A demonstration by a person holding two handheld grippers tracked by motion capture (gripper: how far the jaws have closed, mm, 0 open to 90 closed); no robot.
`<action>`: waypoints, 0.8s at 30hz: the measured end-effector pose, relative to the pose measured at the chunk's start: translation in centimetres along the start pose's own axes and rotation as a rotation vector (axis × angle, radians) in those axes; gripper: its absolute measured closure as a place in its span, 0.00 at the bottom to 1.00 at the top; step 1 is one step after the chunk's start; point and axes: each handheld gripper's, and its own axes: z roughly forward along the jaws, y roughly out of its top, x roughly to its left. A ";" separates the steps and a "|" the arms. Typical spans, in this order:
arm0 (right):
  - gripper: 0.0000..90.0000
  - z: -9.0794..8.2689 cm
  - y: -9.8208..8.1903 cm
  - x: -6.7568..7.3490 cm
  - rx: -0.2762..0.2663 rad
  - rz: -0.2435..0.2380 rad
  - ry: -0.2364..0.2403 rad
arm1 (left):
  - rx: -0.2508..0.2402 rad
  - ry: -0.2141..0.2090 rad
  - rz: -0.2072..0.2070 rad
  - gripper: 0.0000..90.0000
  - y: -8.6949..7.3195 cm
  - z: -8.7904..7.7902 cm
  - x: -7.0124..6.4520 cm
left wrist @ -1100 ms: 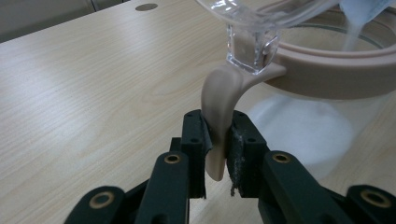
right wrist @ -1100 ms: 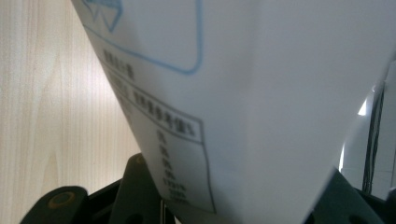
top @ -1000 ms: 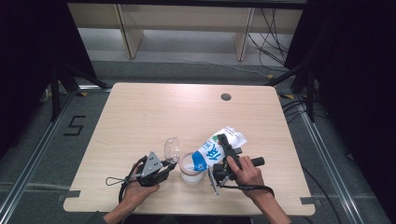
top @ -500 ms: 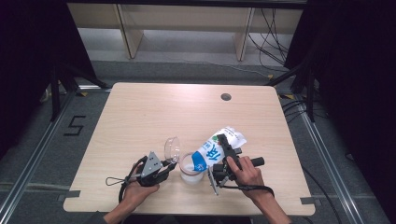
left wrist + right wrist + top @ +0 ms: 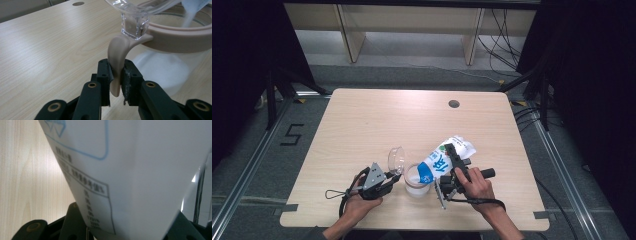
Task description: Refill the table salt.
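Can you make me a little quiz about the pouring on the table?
1. What does the left gripper pinch?
2. True or false: the white bag in the right gripper is tipped over the jar.
3. The jar's clear lid is: A shut, B flipped open, C lying across the table.

Key: 1. The jar's beige handle tab. 2. True. 3. B.

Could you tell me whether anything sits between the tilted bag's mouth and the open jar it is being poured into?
Nothing visible does. The bag, clamped in the right gripper, tips straight over the jar; its clear lid is swung back, and the left gripper pinches the jar's handle.
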 end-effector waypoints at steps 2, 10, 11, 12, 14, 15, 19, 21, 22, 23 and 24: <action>0.68 0.0 0.0 0.0 -0.001 0.000 -0.001 | 0.000 0.000 0.000 0.86 0.0 0.0 0.0; 0.68 0.0 0.0 0.0 0.000 0.001 0.003 | -0.001 0.000 0.000 0.86 0.0 0.0 0.0; 0.68 0.0 0.0 0.0 -0.001 0.000 0.000 | 0.000 0.000 0.001 0.86 0.0 0.0 0.0; 0.68 0.0 0.0 0.0 0.001 0.000 0.002 | 0.000 0.000 0.001 0.86 0.0 0.0 0.0; 0.68 0.0 0.0 0.0 -0.001 -0.001 0.000 | 0.000 0.000 0.000 0.86 0.0 0.0 0.0; 0.68 0.0 0.0 0.0 0.000 0.000 0.001 | -0.001 0.000 -0.002 0.86 0.0 0.0 0.0; 0.68 0.0 -0.1 0.0 0.000 0.000 -0.002 | -0.001 0.000 -0.001 0.86 0.0 0.0 0.0; 0.68 0.0 -0.1 -0.1 -0.003 -0.002 -0.004 | -0.001 0.000 -0.001 0.86 0.0 0.0 0.0; 0.68 0.0 -0.1 -0.1 -0.003 -0.001 -0.004 | 0.000 0.000 0.000 0.86 0.0 0.0 0.0; 0.68 0.0 -0.1 -0.1 -0.003 -0.002 -0.005 | -0.001 0.000 0.000 0.86 0.0 0.0 0.0; 0.68 0.0 -0.1 -0.1 -0.003 -0.002 -0.005 | -0.001 0.001 -0.001 0.86 0.0 0.0 0.0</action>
